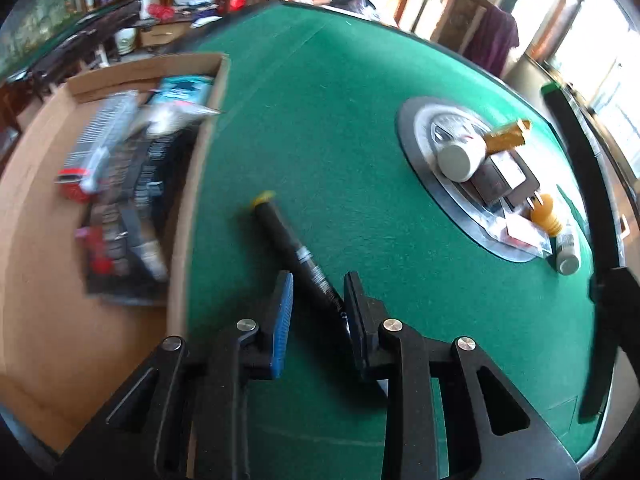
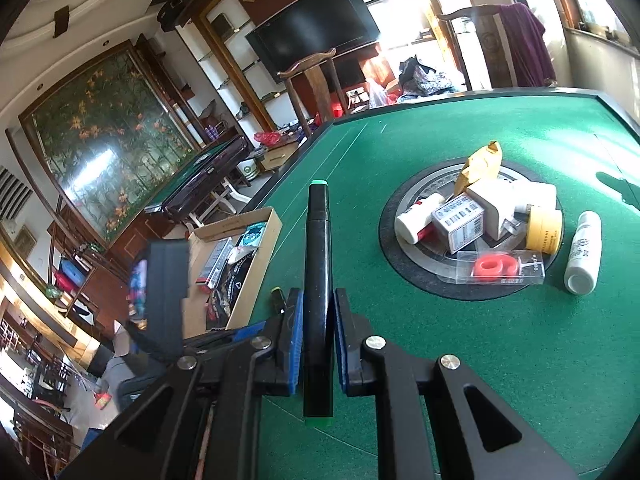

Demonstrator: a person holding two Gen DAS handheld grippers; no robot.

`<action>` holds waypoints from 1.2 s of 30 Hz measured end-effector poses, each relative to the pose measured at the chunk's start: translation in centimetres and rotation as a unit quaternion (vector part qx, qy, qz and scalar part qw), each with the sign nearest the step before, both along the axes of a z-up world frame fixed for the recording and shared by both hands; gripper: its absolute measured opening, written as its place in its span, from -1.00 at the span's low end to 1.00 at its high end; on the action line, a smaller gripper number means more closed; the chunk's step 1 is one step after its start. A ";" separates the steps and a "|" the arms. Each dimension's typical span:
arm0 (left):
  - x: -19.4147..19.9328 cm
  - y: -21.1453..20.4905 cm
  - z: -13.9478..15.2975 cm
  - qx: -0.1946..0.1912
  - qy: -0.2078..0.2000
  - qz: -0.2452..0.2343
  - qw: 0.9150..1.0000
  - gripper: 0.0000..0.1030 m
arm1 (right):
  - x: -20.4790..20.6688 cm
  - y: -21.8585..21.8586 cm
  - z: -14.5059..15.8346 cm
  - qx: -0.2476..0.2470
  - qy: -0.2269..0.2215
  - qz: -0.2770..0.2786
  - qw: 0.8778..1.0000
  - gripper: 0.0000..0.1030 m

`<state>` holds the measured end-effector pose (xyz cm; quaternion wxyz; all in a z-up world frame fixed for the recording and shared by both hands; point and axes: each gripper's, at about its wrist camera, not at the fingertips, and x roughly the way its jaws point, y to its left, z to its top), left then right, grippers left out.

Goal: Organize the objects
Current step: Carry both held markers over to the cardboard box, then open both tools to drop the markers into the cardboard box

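the right tool (image 2: 318,336) is clamping a black marker with green ends (image 2: 318,264), its blue pads pressing on both sides of the barrel, the marker running straight out along the fingers and angled down over the green tabletop (image 2: 460,360). open felt is lying ahead of it and to its right, up to the round grey disc (image 2: 404,264) in the middle, where boxes, a yellow tub and a clear case with a red ring are piled. a white bottle (image 2: 584,256) is lying just right of the disc.

the left tool (image 1: 318,308) is pointing steeply down with its fingers standing slightly apart, a black marker with a yellow cap (image 1: 296,252) lying on the felt between them; it seems to be touching the right finger, while a gap is showing at the blue left pad, so nothing is clamped. bare felt is stretching beyond the cap to the far edge. the cardboard box (image 1: 196,184) is sitting just left, its near wall beside the marker, holding blurred packets and a comb.
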<state>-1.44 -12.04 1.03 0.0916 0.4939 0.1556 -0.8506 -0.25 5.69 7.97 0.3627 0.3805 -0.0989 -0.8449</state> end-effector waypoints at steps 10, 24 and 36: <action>2.7 2.7 -0.3 -0.024 0.027 -0.082 0.996 -0.73 | -0.6 0.7 -0.1 -0.001 -0.005 -0.017 1.000 -0.76; 10.2 -7.6 8.7 0.079 0.166 -0.026 0.983 -0.73 | 0.8 -2.4 -1.0 0.008 -0.017 0.035 0.999 -0.76; 12.8 -19.3 7.8 0.040 0.126 0.051 0.990 -0.73 | 3.6 -12.0 -0.5 0.016 -0.074 0.128 0.989 -0.76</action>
